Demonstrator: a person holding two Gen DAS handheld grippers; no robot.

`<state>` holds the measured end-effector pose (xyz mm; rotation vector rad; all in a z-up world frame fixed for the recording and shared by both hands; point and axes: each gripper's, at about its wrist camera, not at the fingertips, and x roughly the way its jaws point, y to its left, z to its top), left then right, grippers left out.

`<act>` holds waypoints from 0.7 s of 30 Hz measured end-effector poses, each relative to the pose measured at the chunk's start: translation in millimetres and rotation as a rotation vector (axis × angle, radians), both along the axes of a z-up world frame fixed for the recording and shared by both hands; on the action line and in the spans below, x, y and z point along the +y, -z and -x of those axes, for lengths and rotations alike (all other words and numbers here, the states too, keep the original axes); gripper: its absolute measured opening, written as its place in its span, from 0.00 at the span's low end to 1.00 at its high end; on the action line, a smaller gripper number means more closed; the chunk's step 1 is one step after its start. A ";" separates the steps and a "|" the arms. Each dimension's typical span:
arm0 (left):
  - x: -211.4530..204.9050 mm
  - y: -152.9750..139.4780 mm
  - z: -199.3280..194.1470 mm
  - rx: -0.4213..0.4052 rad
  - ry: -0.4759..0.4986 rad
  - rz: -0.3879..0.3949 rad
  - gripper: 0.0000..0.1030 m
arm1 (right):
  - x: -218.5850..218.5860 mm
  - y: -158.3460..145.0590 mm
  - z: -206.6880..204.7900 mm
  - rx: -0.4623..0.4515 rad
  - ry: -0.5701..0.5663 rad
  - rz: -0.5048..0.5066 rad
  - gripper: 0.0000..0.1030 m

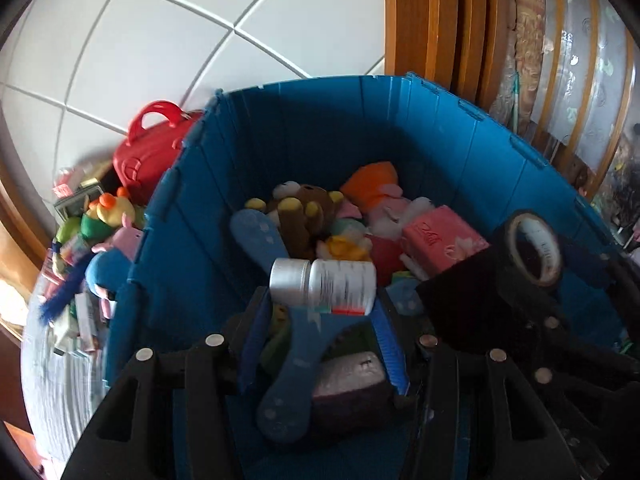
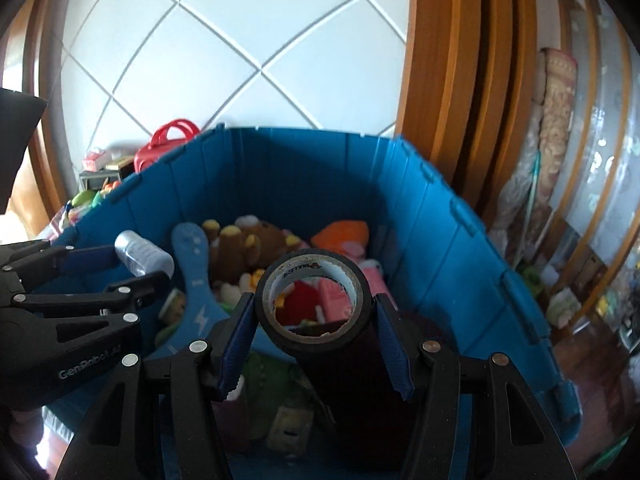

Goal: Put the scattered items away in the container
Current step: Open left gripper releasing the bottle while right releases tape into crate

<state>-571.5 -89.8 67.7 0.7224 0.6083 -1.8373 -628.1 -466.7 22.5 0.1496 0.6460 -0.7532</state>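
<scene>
A blue plastic crate (image 1: 400,128) holds plush toys, a blue paddle (image 1: 260,236) and a pink tissue pack (image 1: 440,238). My left gripper (image 1: 324,304) is shut on a white pill bottle (image 1: 340,286) with a silver cap, held sideways over the crate. My right gripper (image 2: 314,320) is shut on a black tape roll (image 2: 316,300), also over the crate (image 2: 420,208). The right gripper with its tape roll (image 1: 534,248) shows at the right of the left wrist view. The left gripper with the bottle (image 2: 142,256) shows at the left of the right wrist view.
Outside the crate on the left lie a red toy case (image 1: 152,148), plush toys (image 1: 104,216) and small boxes. A white tiled wall (image 2: 240,40) stands behind. A wooden door frame (image 2: 452,80) and cluttered items are at the right.
</scene>
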 end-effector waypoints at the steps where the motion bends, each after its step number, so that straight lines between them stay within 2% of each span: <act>1: 0.0 0.8 -1.2 0.002 -0.001 -0.006 0.49 | -1.7 2.2 -0.7 0.007 -0.003 -0.003 0.56; 5: 1.4 3.5 -5.2 0.008 0.010 -0.028 0.52 | -1.8 7.0 -5.7 0.013 -0.013 -0.020 0.56; 7: 6.7 2.1 -7.9 0.019 0.014 -0.015 0.66 | 0.3 6.4 -8.8 0.011 -0.018 -0.026 0.56; 9: 12.4 -0.8 -10.1 0.030 0.013 0.007 0.73 | 0.7 7.1 -10.5 0.011 -0.020 -0.032 0.56; 19: 20.5 1.1 -15.1 0.035 0.017 0.024 0.74 | 6.8 3.7 -7.5 0.021 -0.010 0.002 0.59; 21: 22.2 2.2 -15.7 0.035 0.014 0.023 0.74 | 8.0 1.2 -4.0 0.017 -0.006 0.008 0.62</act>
